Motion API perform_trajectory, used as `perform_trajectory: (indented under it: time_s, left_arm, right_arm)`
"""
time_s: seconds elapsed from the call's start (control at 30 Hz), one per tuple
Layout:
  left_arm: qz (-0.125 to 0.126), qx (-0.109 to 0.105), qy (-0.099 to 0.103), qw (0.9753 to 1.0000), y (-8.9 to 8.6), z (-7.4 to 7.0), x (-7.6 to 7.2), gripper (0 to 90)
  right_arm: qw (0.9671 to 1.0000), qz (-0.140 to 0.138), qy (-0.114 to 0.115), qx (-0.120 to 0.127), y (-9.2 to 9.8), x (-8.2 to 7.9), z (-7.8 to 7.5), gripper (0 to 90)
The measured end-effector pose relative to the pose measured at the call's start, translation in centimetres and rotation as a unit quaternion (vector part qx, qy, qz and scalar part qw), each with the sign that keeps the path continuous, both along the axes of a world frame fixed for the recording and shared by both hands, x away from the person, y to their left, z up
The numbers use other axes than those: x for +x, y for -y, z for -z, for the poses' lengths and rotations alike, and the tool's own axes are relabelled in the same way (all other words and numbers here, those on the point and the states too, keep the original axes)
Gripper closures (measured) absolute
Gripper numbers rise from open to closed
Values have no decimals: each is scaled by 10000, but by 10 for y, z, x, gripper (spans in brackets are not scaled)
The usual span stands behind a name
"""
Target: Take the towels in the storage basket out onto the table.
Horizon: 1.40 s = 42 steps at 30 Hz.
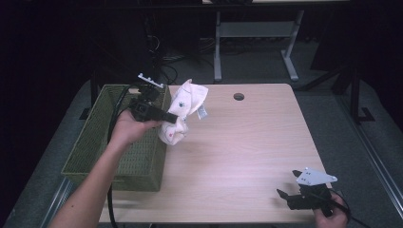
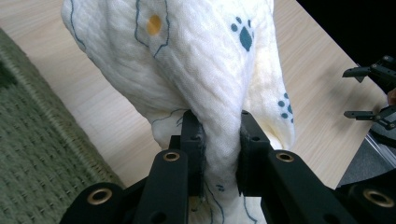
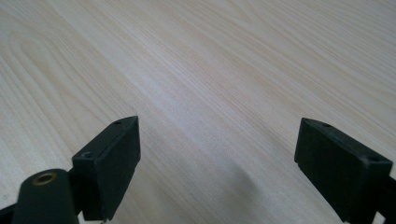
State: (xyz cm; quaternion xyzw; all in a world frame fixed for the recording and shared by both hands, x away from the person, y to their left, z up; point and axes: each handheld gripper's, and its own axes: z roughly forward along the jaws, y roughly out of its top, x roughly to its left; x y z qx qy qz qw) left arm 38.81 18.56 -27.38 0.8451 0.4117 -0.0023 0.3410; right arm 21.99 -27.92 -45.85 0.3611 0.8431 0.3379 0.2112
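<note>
Looking down from the high view, the left tool holds a white cloth above the left part of the wooden surface, just beside a green basket. The cloth is soft and crumpled, it is pinched in the middle so it bulges above and below the jaws, and a small label hangs at its right side. The basket is rectangular, woven, with open mesh walls, and it stands at the left edge of the surface. The surface is light wood with a round hole near the far edge. The right tool is low at the near right corner, well apart from the cloth, and a grey three-cornered plate sits on top of it.

From the left gripper view, the two black jaws are clenched on a narrow fold of the cloth. The fabric has a fine wrinkled, gauze-like texture, with dark blue paw prints, thin blue outlines and one orange dot. The woven wall of the basket shows at the left, and the right tool is far off at the right with its jaws apart.

From the right gripper view, the right tool is released, its square black pads stand wide apart over the bare wood grain of the surface.
</note>
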Motion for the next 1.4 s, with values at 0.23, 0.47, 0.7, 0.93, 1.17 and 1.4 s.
perform_trajectory:
  time_s: [0.23, 0.47, 0.7, 0.93, 1.17, 1.4]
  left_arm:
    - [125, 7, -51, 9999, 13, 5, 2, 761]
    - [178, -17, -133, 9998, 27, 12, 8, 762]
    - [333, 90, -204, 9992, 41, 20, 12, 761]
    - [465, 124, -223, 9986, 60, 24, 13, 761]
    - [566, 95, -253, 9980, 74, 28, 15, 761]
    - [637, 57, -276, 9976, 87, 31, 18, 761]
  right_arm:
    - [10000, 5, 11, -15, 1, -1, -1, 140]
    - [10000, -1, 13, -11, 0, -1, -1, 140]
    - [10000, -19, 6, -13, 1, -1, -1, 140]
    - [10000, -7, 12, -12, 1, -1, -1, 140]
    - [10000, 12, 10, 4, 2, -2, -1, 140]
    - [10000, 13, 12, 2, 3, -2, -1, 140]
